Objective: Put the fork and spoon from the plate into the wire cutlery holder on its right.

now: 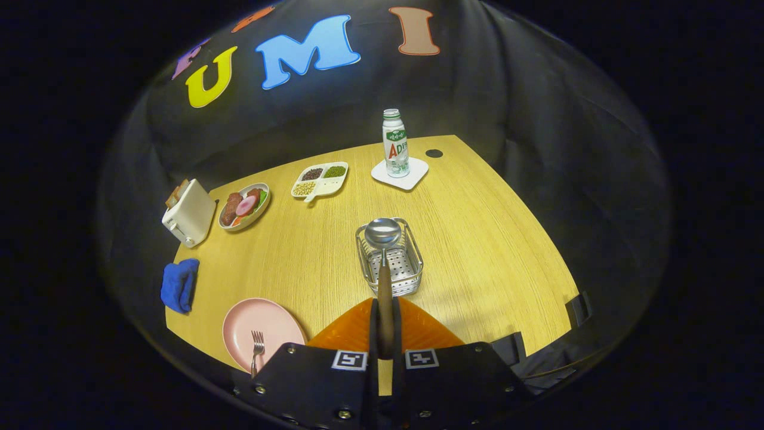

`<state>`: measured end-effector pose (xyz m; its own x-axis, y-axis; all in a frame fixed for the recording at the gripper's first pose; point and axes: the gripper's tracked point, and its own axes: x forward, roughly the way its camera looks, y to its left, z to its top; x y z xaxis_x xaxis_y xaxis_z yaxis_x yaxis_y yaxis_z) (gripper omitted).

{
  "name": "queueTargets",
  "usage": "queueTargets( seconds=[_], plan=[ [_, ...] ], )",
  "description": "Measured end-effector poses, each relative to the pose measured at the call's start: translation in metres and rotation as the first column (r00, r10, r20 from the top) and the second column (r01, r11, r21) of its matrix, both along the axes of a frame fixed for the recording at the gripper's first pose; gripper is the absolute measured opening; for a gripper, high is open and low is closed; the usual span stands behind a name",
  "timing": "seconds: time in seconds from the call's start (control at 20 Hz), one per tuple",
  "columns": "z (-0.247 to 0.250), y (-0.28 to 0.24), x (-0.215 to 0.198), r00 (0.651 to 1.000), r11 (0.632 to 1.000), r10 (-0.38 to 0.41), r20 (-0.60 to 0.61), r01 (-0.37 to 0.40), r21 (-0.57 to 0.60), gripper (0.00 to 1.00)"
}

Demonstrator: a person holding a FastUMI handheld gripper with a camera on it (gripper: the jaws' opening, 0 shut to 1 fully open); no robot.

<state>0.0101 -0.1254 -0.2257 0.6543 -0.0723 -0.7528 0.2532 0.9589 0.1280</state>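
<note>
My gripper [385, 310] is shut on the brown handle of the spoon [383, 251], which sticks out forward between the fingers. The spoon's steel bowl hangs over the far part of the wire cutlery holder [412, 263], just ahead of the fingers. The pink plate [268, 325] lies on the table to the left of the fingers, near the front edge. The fork [257, 348] rests on that plate, tines pointing away from me.
Farther back stand a bottle [395, 143] on a white coaster [418, 176], a divided dish of beans [320, 180] and a plate of food [243, 206]. A white toaster [189, 213] and a blue cloth [179, 285] sit at the left edge of the wooden table [489, 239].
</note>
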Motion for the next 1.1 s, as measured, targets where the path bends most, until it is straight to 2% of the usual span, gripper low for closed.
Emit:
queueTargets(
  seconds=[0.6,0.75,1.1],
  plan=[
    [-0.008,-0.011,0.007,0.999,0.999,-0.032,-0.034,0.032,0.009,0.09],
    [-0.001,-0.011,0.015,0.999,0.999,-0.038,-0.001,0.038,0.03,0.14],
    [0.013,-0.012,0.019,0.999,0.999,-0.026,0.032,0.025,0.019,0.15]
  ],
)
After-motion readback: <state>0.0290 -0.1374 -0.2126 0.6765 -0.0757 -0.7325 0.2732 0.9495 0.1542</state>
